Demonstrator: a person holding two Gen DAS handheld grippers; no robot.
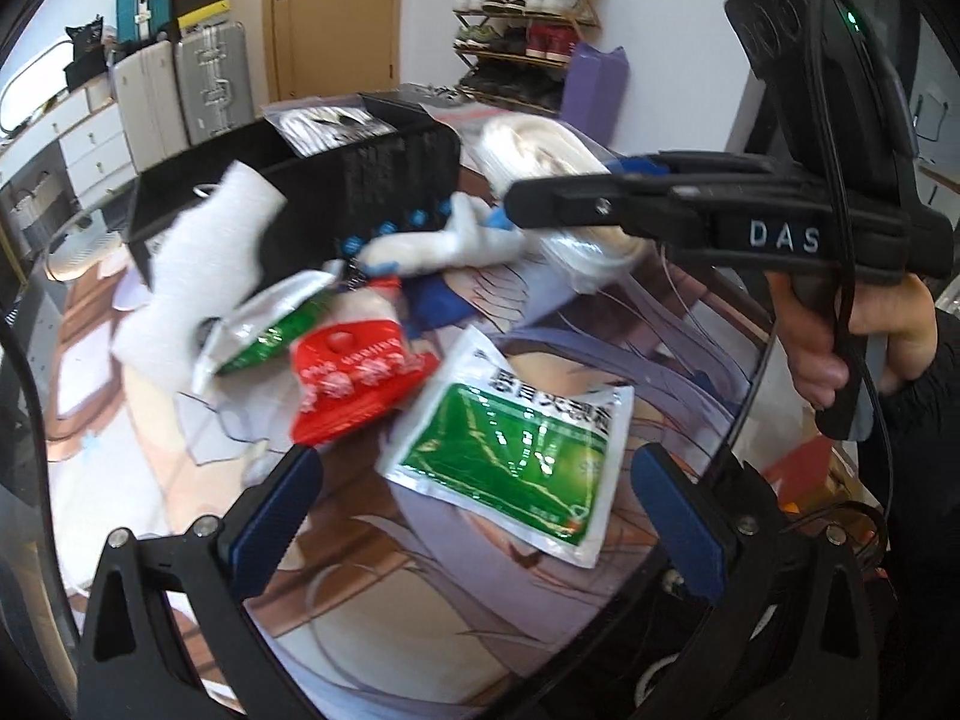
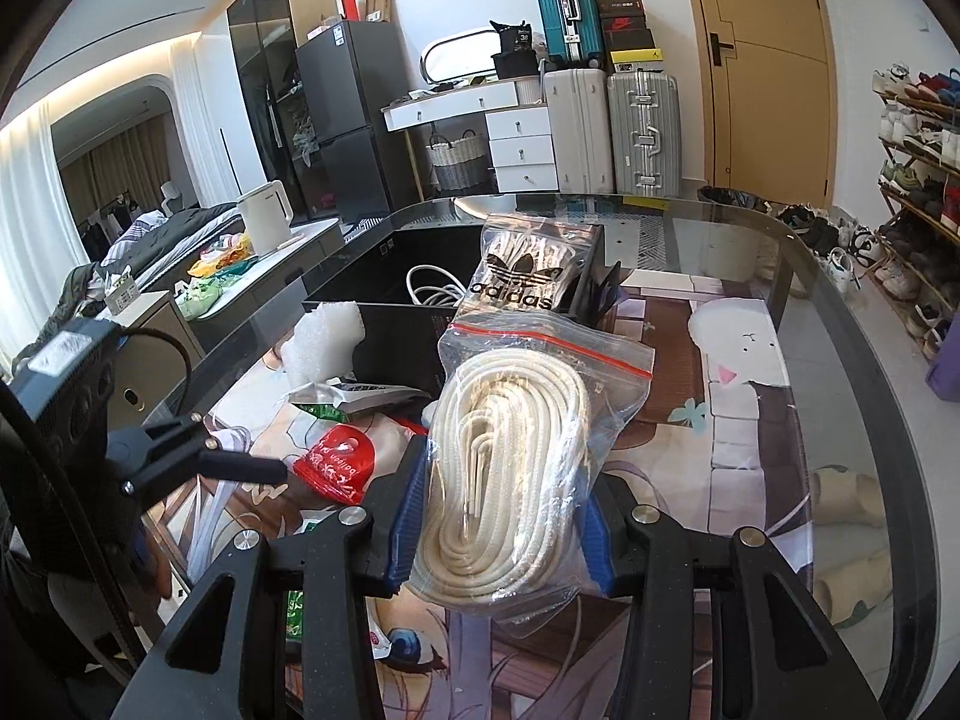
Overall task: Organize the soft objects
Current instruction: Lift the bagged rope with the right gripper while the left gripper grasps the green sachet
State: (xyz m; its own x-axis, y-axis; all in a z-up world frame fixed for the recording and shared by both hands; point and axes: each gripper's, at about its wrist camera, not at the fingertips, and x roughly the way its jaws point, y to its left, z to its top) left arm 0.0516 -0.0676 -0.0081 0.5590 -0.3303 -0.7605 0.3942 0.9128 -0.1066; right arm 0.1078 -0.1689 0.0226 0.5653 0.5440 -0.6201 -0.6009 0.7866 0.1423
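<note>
Gripped between right gripper (image 2: 498,525) fingers: zip bag of white rope (image 2: 510,468), just in front of black box (image 2: 408,276) on desk (image 2: 840,312). Left gripper (image 1: 474,498) open, empty, over green sachet (image 1: 510,450). Likely slippery; might sag or slide loose.

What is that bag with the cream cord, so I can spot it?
On the glass table, in front of the black box, the right gripper is shut on a clear zip bag. Unlike the logo-printed bag behind, it has a red seal and coiled cream cord.
</note>
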